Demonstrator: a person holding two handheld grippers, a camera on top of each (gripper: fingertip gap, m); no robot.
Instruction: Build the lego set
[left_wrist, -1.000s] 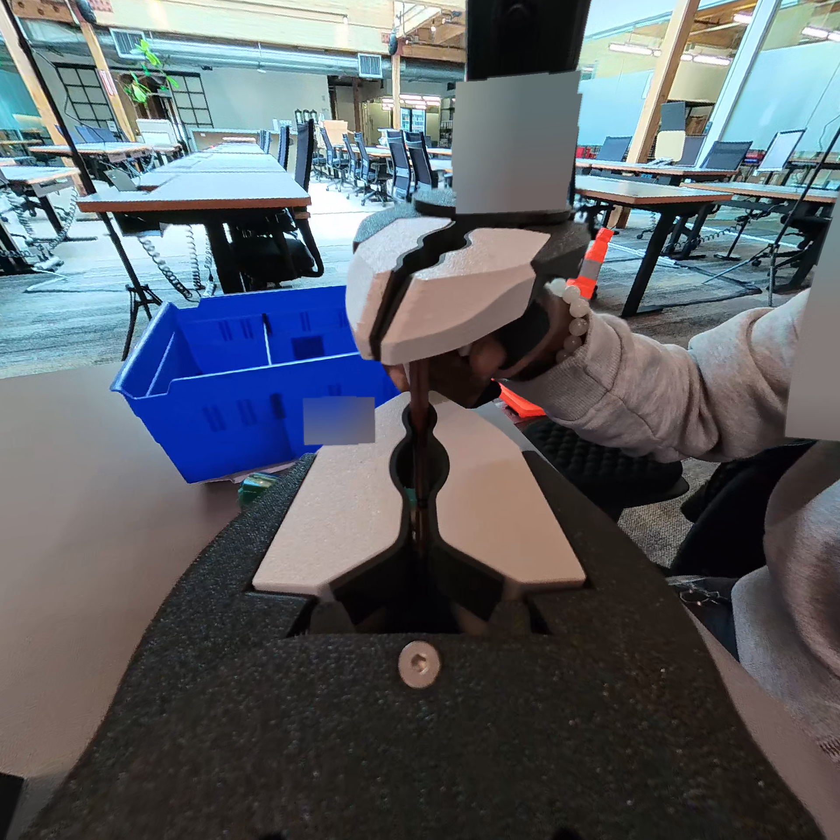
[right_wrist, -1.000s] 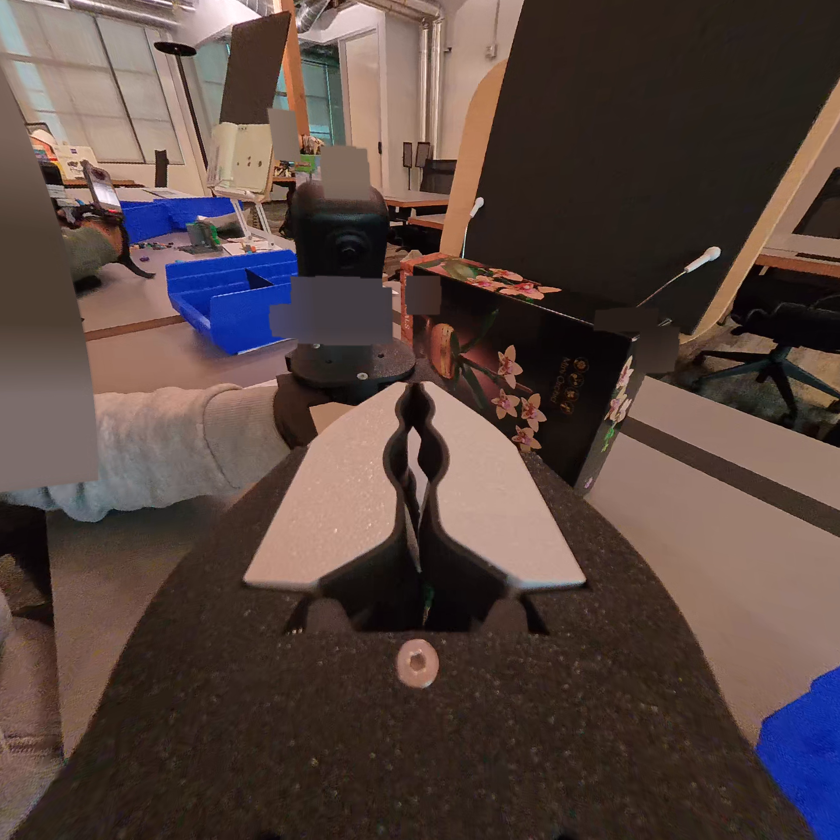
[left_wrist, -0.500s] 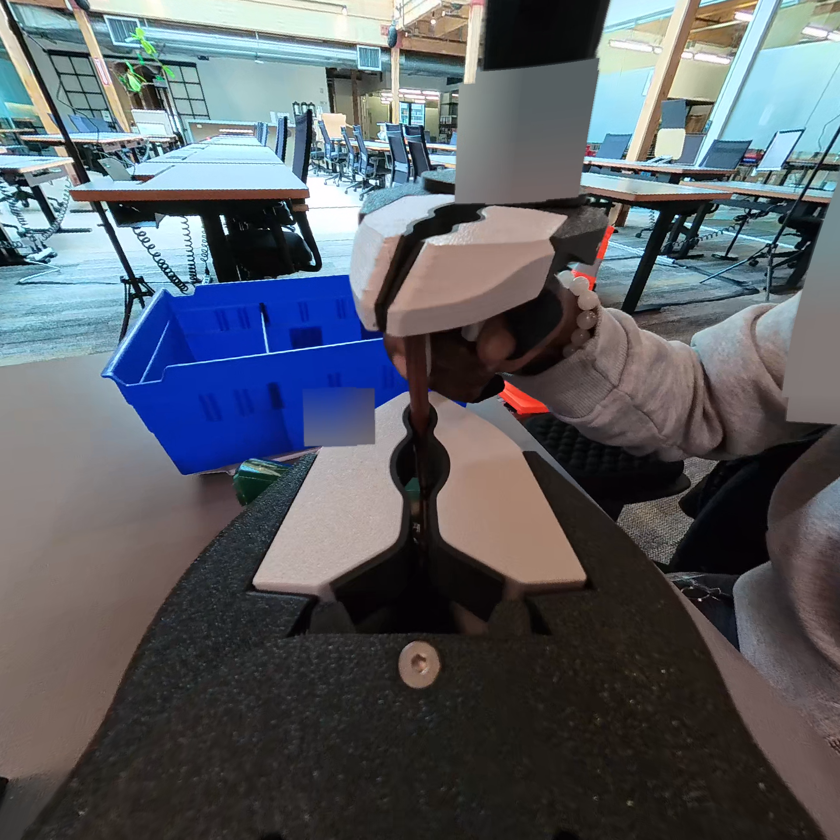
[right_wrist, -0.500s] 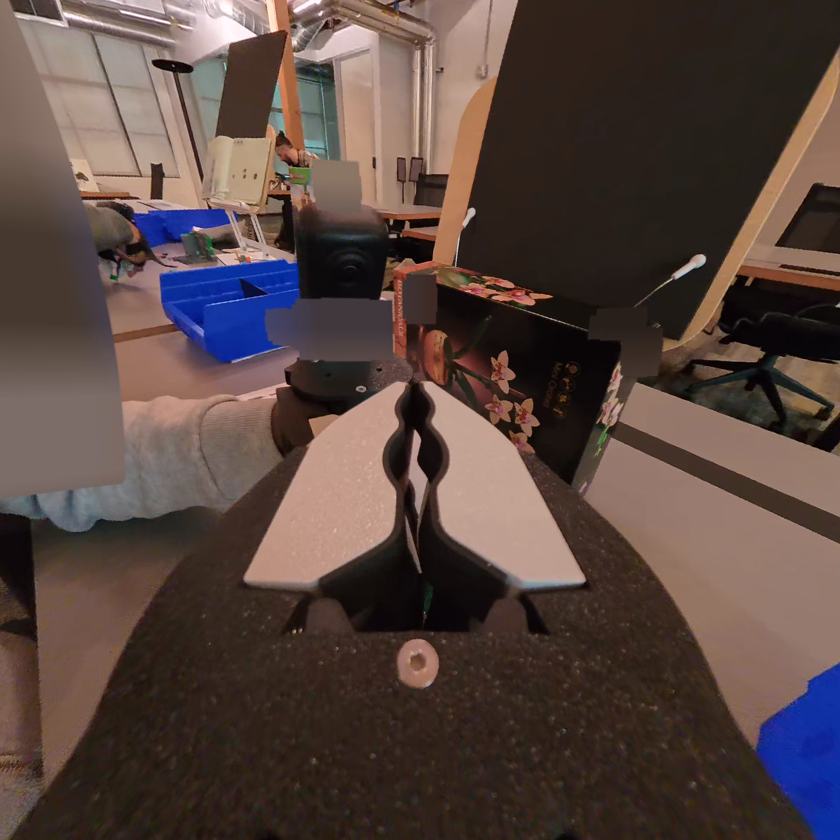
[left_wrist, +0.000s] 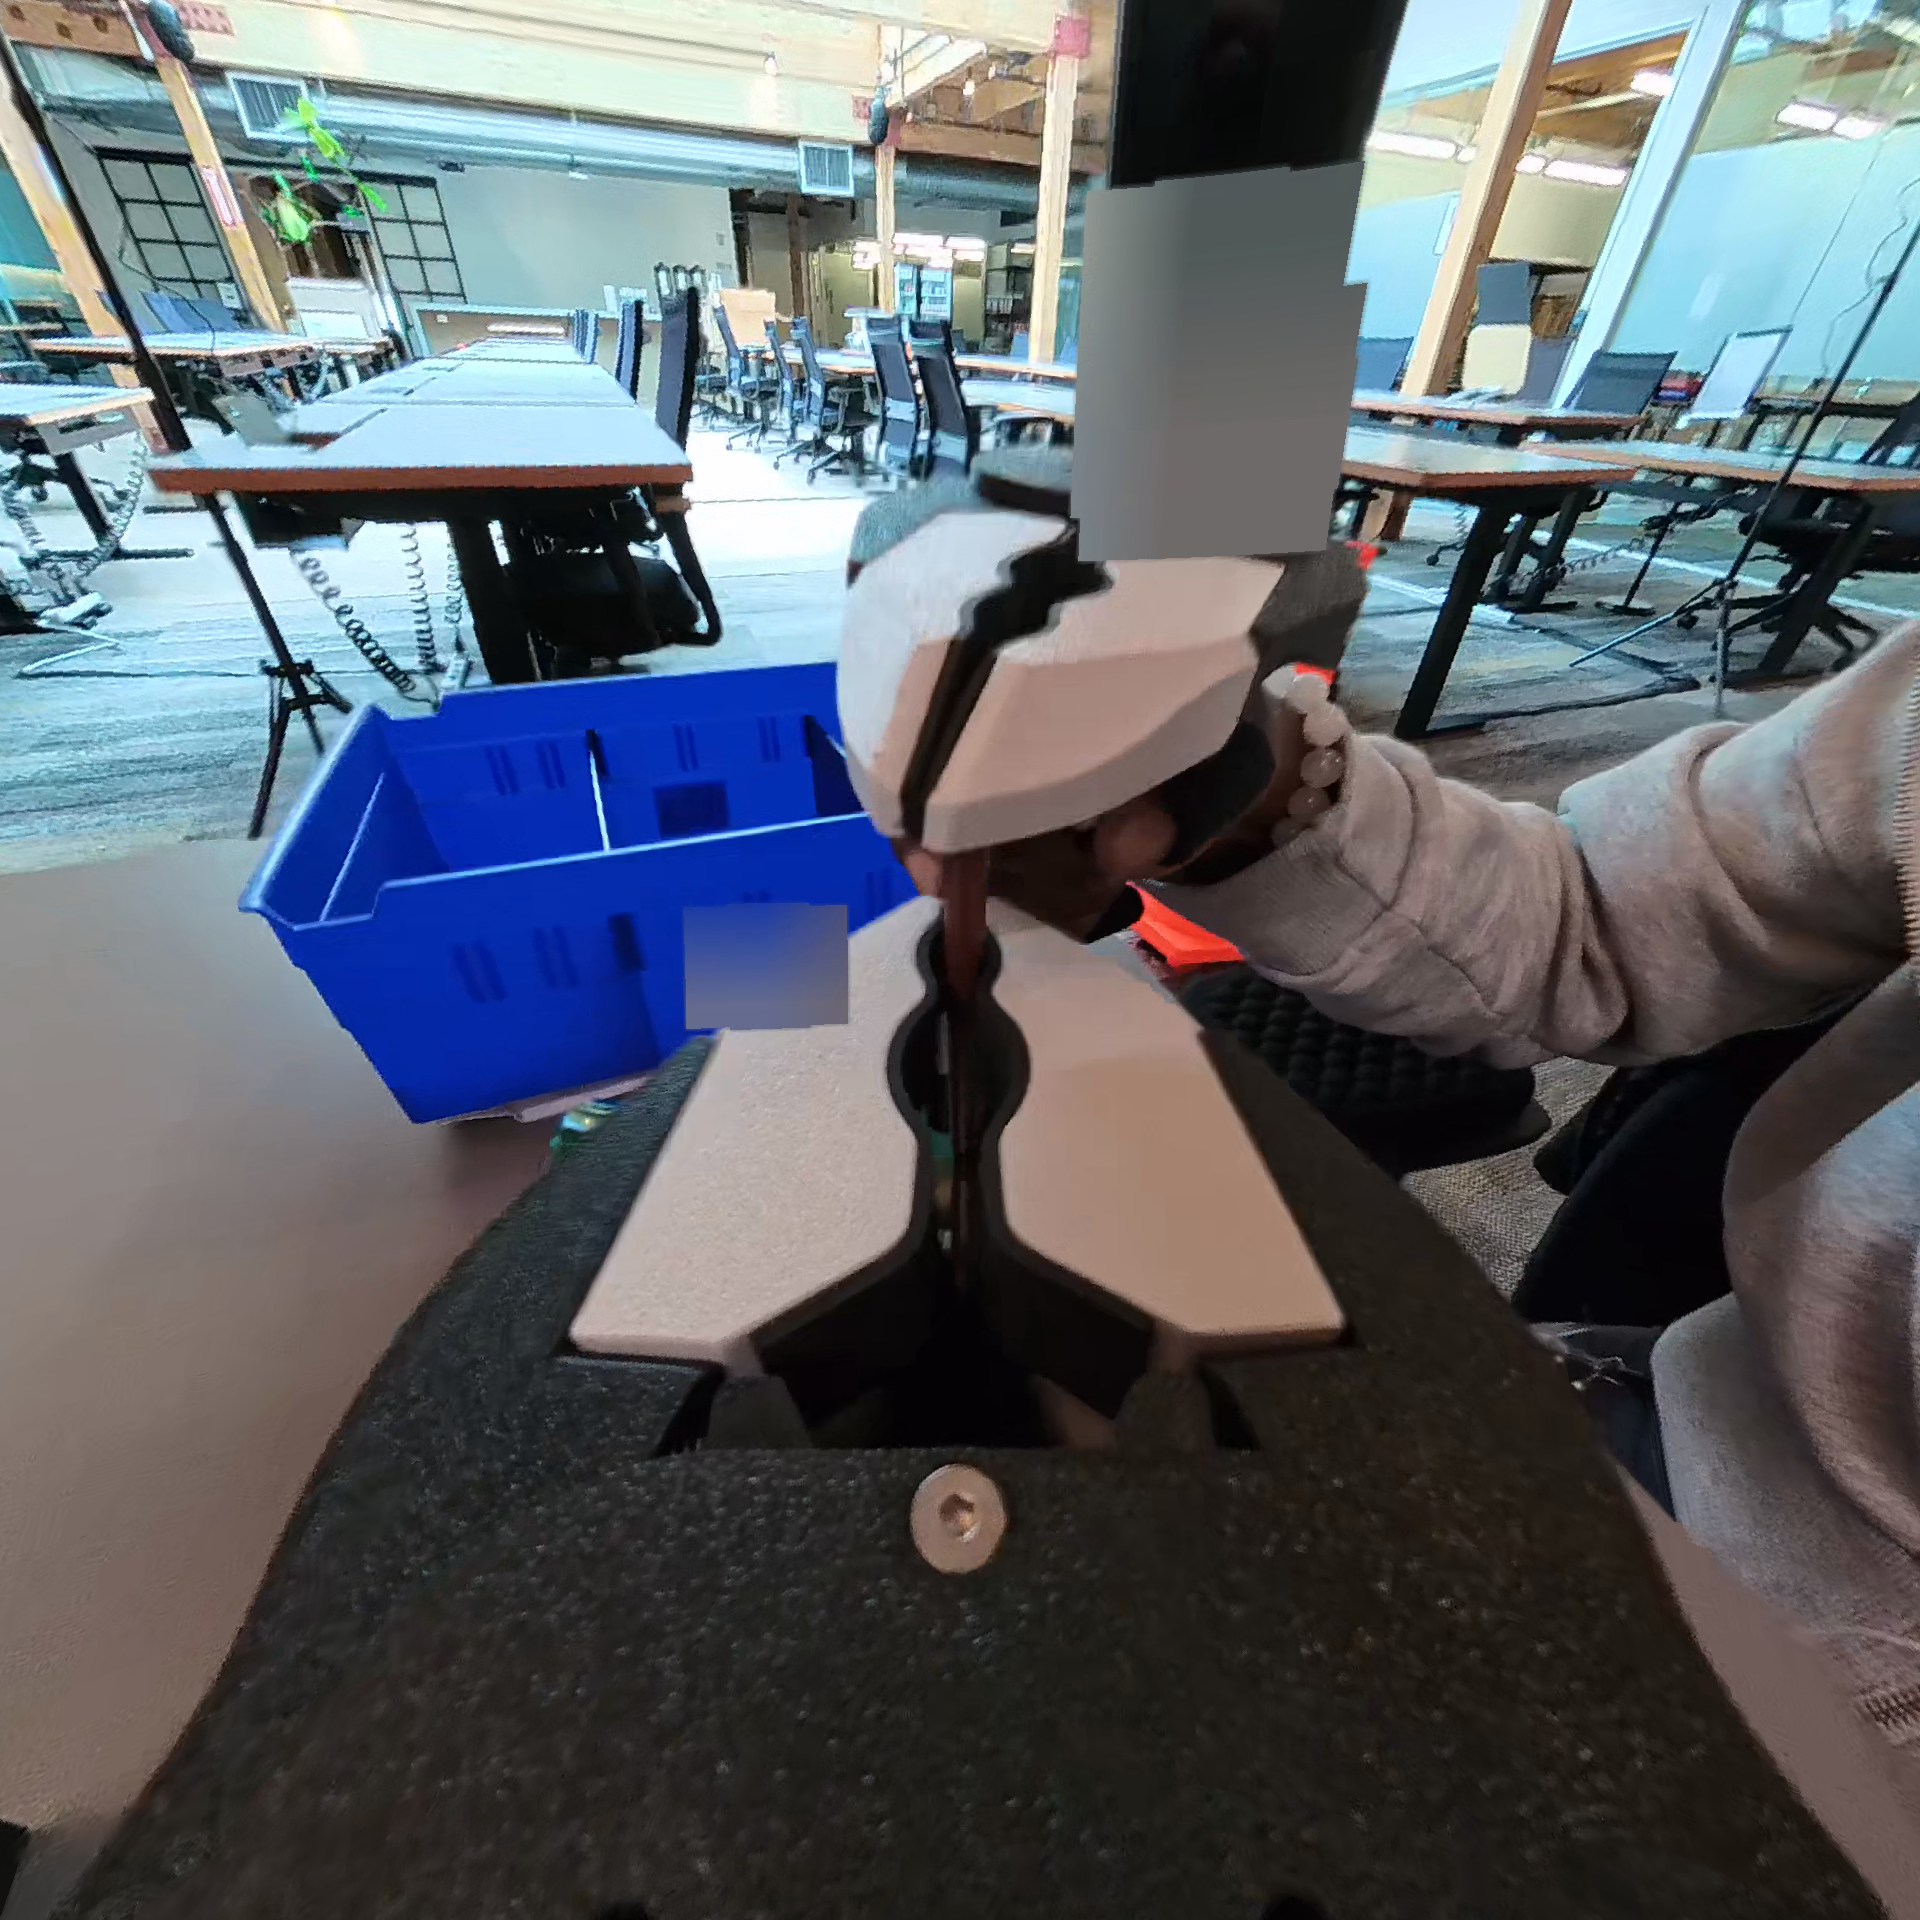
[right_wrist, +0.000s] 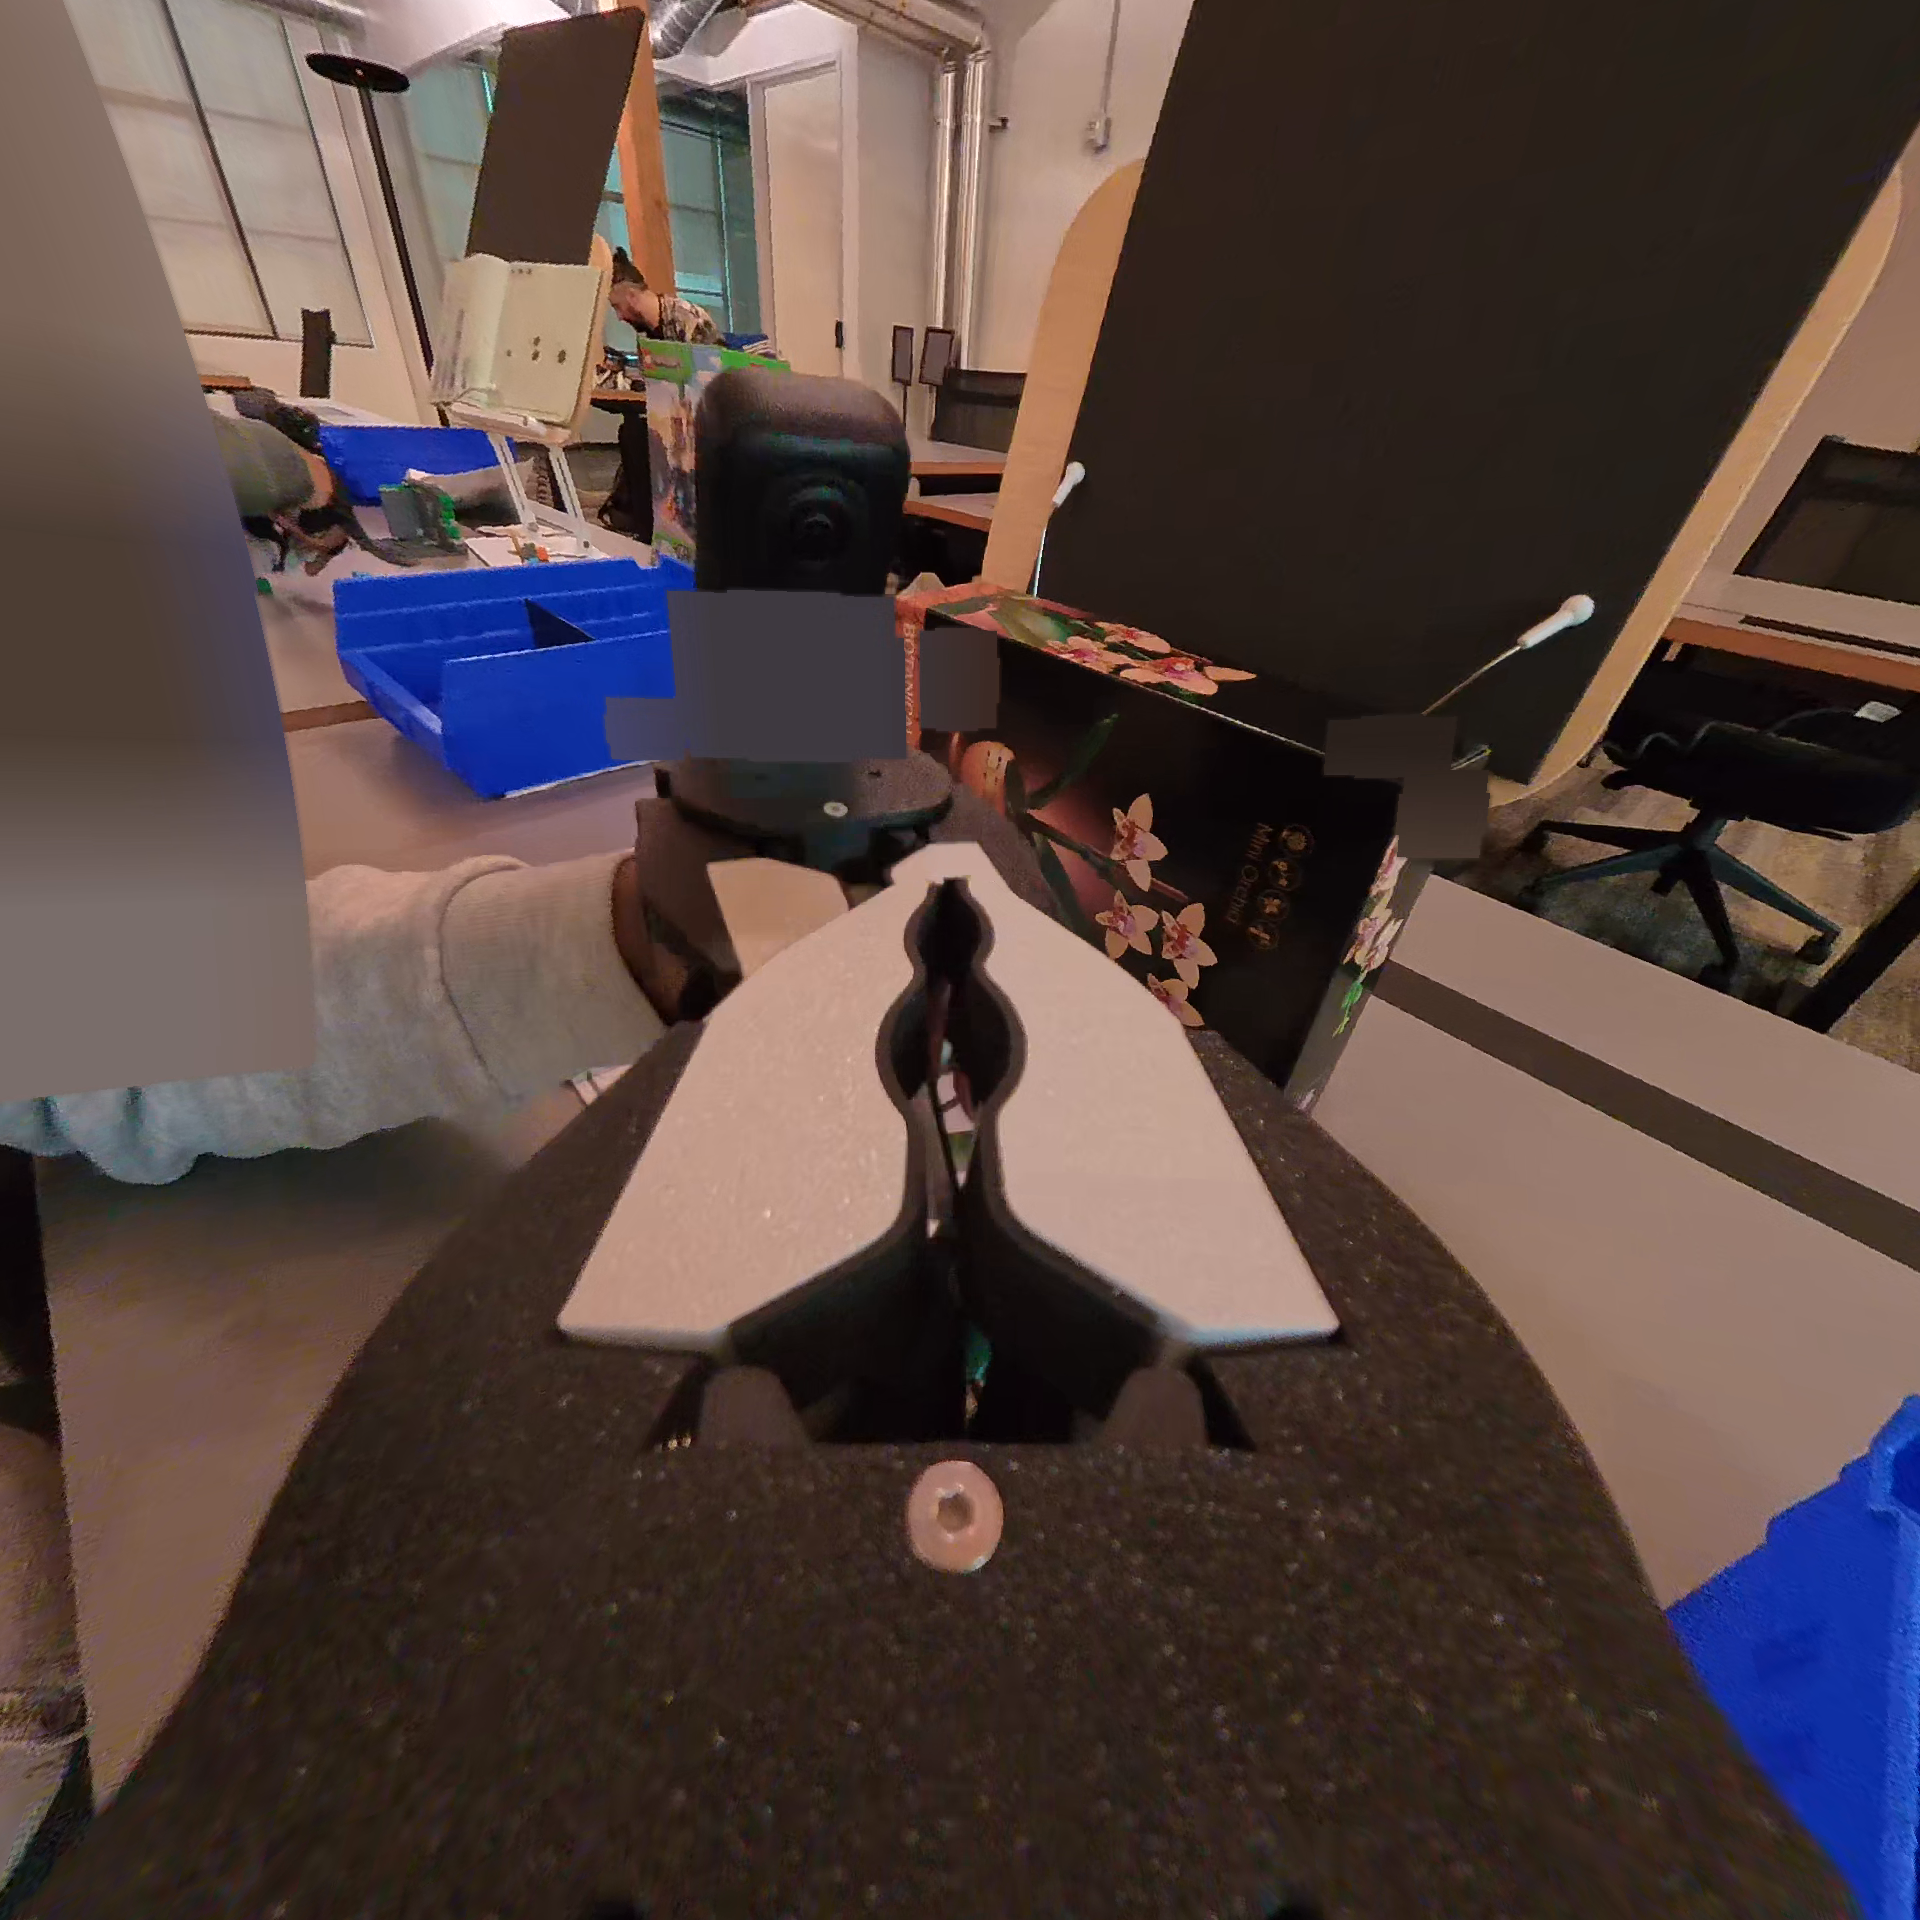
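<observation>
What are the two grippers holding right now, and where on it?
Both are shut on one thin brown rod: the left gripper pinches its lower length, the right gripper its upper end.

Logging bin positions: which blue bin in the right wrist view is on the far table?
The divided blue bin at left, beside the set box. The other bin is only a corner at the lower right edge, close up.

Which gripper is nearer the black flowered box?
Left. The left gripper sits right beside the flowered box; the right gripper faces it from farther back. Both are shut on a brown stem.
</observation>
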